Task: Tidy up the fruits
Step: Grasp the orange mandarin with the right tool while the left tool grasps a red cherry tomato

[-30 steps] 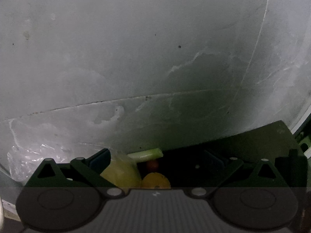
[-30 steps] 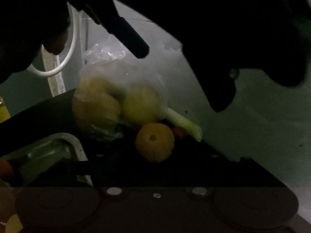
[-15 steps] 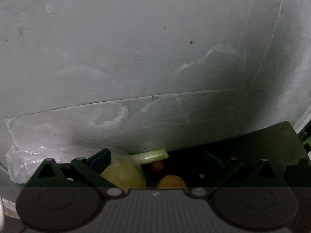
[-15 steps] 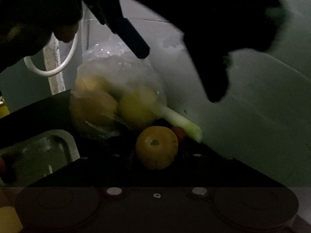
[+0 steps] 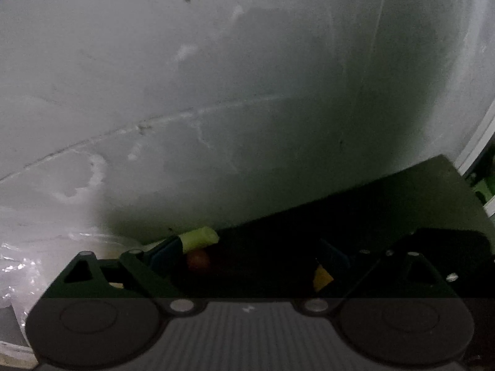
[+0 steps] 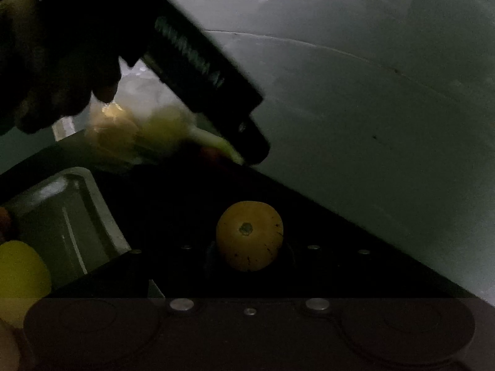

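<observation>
Orange [image 6: 249, 235]: it is sitting on the dark worktop [image 6: 173, 204], stem end facing your right camera, and it serves as the landmark for the lines below.
Right tool [image 6: 249, 259]: its fingers are lost in the dark, so you cannot tell whether they are spread or pressing on the orange, which is lying right in front of them.
Left tool [image 5: 247, 262]: you are holding it spread, the two blue-tipped fingers [image 5: 167, 255] standing well apart with nothing pinched between them.
Left tool in the right view: it is showing as a dark shape [image 6: 198, 71] hanging above and behind the orange, a hand [image 6: 52, 46] gripping it at the upper left.
Plastic bag [image 6: 136, 120]: clear, holding several yellowish fruits, it is lying behind the orange and to its left, blurred.
Green stalk [image 5: 199, 238]: pale, it is poking out beside the bag, behind the orange.
Small red fruit [image 5: 198, 261]: it is sitting just beneath the stalk's cut end, behind the orange.
Tray [image 6: 89, 213]: grey, with a raised rim, it is resting left of the orange.
Yellow fruit [image 6: 21, 275]: it is lying at the tray's near corner, far left of the orange.
Wall [image 5: 247, 92]: grey, scuffed, crossed by a thin seam, it is rising behind the worktop.
Writing: you are seeing no readable label, brand or lettering anywhere.
</observation>
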`<act>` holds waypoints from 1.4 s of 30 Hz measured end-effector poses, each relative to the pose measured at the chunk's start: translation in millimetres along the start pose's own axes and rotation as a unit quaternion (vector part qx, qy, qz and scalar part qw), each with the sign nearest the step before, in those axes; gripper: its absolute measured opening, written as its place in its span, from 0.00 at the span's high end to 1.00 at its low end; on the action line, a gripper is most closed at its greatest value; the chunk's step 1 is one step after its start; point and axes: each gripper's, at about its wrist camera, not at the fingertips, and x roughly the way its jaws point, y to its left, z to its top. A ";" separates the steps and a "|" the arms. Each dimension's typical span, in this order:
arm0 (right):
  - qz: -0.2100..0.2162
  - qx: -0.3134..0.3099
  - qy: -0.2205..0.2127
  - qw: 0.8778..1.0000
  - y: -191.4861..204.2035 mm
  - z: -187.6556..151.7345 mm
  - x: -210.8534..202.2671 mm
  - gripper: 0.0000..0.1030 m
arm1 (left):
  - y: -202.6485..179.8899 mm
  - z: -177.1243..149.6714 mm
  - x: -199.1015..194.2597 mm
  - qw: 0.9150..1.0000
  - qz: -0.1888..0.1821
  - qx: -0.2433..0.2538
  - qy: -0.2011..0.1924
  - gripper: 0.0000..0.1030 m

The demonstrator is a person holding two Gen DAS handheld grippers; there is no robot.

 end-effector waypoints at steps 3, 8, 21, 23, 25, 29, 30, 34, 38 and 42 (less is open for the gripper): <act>-0.005 0.009 0.000 1.000 -3.8 -2.4 -1.3 0.56 | -4.0 -1.7 10.5 1.000 0.025 0.000 0.011 0.11; -0.005 0.016 -0.002 1.000 -4.6 -3.9 -1.4 0.56 | -1.9 -7.1 21.2 0.998 0.053 -0.027 0.017 0.17; -0.001 0.031 -0.003 1.000 -4.9 -0.4 2.2 0.56 | 6.1 -15.9 40.2 0.995 0.071 -0.062 0.035 0.45; -0.002 0.033 -0.003 0.999 -6.2 -1.0 1.4 0.56 | 4.7 -16.4 41.2 0.995 0.074 -0.060 0.031 0.47; -0.002 0.035 -0.003 0.999 -6.4 -0.6 1.4 0.56 | 4.6 -16.0 41.9 0.995 0.076 -0.063 0.028 0.47; -0.003 0.040 -0.003 0.999 -7.5 0.0 1.6 0.56 | 1.7 -16.1 43.2 0.994 0.082 -0.067 0.024 0.47; -0.003 0.041 -0.003 0.999 -7.1 0.1 2.0 0.56 | 0.9 -17.0 43.0 0.994 0.084 -0.066 0.021 0.49; -0.003 0.052 -0.002 0.999 -7.4 -0.6 2.2 0.56 | -1.3 -23.1 42.0 0.993 0.099 -0.061 0.015 0.64; -0.004 0.058 -0.001 0.998 -7.2 -0.2 1.5 0.56 | 2.6 -30.8 38.5 0.993 0.090 -0.068 0.017 0.77; -0.006 0.063 0.001 0.998 -5.8 -0.4 0.3 0.56 | 6.6 -30.1 39.4 0.994 0.082 -0.074 0.016 0.77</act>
